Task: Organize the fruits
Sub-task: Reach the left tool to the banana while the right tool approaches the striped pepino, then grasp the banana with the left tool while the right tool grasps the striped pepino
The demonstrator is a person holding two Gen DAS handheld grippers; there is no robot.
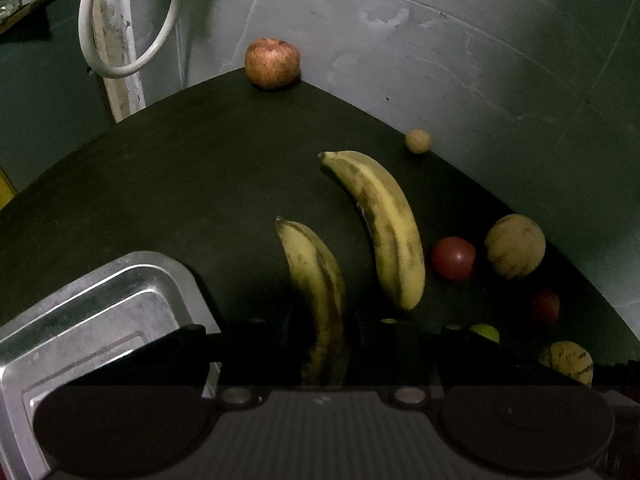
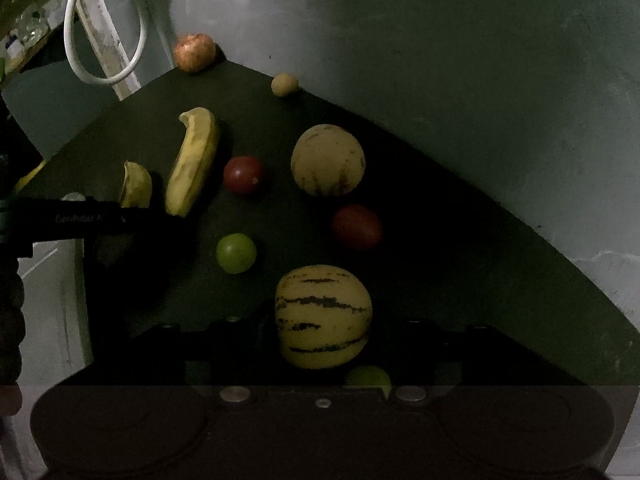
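Note:
Fruits lie on a dark table (image 1: pixel 160 184). In the left wrist view the near banana (image 1: pixel 316 280) runs in between the fingers of my left gripper (image 1: pixel 324 344), whose jaws stand wide apart. A second banana (image 1: pixel 384 224), an apple (image 1: pixel 272 62), a small round fruit (image 1: pixel 418 141), a red tomato (image 1: pixel 452 258) and a pale melon (image 1: pixel 515 246) lie beyond. In the right wrist view a striped yellow melon (image 2: pixel 323 316) sits between the wide-open jaws of my right gripper (image 2: pixel 324 340). Green fruits (image 2: pixel 236 253), red tomatoes (image 2: pixel 244 175) and another melon (image 2: pixel 327 160) lie farther off.
A metal tray (image 1: pixel 80 320) sits at the table's left front. A grey wall (image 1: pixel 440 40) borders the table's back and right edges. A white cable loop (image 1: pixel 96 40) hangs at the far left. The left gripper (image 2: pixel 80 220) shows at the left of the right wrist view.

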